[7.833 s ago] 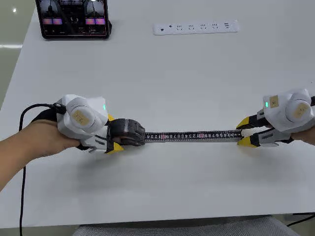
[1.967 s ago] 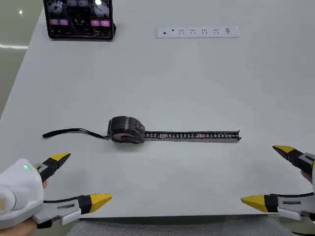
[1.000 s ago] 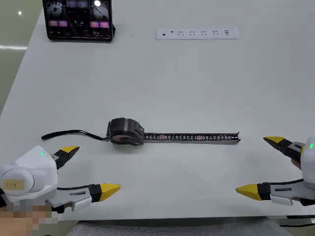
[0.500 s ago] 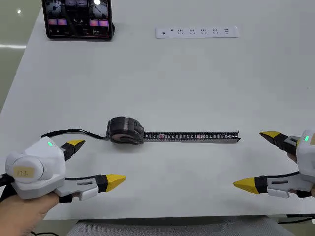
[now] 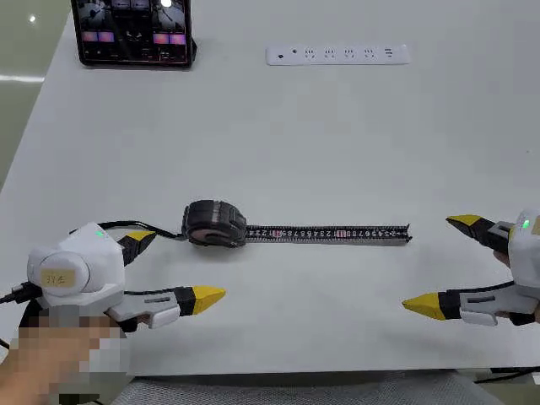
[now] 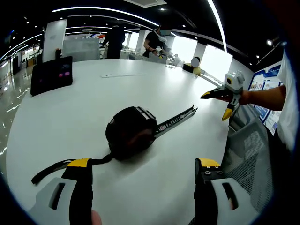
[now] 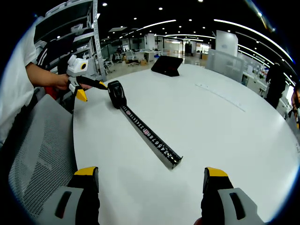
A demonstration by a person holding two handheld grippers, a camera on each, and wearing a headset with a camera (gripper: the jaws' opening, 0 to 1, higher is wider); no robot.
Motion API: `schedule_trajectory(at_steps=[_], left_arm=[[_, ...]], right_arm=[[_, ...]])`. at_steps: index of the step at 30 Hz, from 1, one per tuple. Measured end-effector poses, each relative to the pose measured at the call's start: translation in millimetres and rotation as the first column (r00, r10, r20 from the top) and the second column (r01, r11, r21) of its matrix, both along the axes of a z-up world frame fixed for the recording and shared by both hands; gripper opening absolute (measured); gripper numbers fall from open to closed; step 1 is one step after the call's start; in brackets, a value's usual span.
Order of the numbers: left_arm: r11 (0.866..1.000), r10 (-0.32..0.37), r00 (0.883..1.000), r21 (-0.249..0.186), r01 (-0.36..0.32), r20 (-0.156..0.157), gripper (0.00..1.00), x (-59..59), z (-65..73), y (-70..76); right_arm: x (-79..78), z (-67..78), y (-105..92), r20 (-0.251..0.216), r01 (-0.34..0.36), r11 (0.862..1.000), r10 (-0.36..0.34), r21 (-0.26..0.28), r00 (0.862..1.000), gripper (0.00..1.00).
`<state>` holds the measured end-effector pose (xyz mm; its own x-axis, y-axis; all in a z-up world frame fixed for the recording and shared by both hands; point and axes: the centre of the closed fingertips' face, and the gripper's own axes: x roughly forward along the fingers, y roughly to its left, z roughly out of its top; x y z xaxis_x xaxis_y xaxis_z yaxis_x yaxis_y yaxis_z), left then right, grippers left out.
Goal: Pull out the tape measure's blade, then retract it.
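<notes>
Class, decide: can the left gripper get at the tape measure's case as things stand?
Probably yes. The left gripper is open, its jaws point at the case, and bare table lies between them; only the strap trails nearby.

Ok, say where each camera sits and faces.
Head view: on the head, looking down at table, tape measure, left claw and right claw, both open.
Left gripper view: on left claw, facing the tape's case; right claw beyond.
Right gripper view: on right claw, facing the blade tip; left claw beyond.
All share the tape measure.
</notes>
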<state>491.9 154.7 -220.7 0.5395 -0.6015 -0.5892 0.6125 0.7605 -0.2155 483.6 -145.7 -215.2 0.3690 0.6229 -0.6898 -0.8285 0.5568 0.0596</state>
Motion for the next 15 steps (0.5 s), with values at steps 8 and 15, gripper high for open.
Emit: schedule_trajectory(at_steps=[8,15], left_arm=[[1.000,-0.002,1.000,-0.013,0.002,0.002,0.87,9.1,1.5,-7.7],[1.000,0.000,1.000,-0.031,0.000,0.002,0.87,14.6,1.4,-14.2]], right_arm=[[5.4,-0.7,-2.3,0.004,-0.002,1.000,0.002,-0.006,1.000,0.91],[9.6,-2.2,-7.0,0.006,0.012,1.000,-0.012,-0.006,1.000,0.90]])
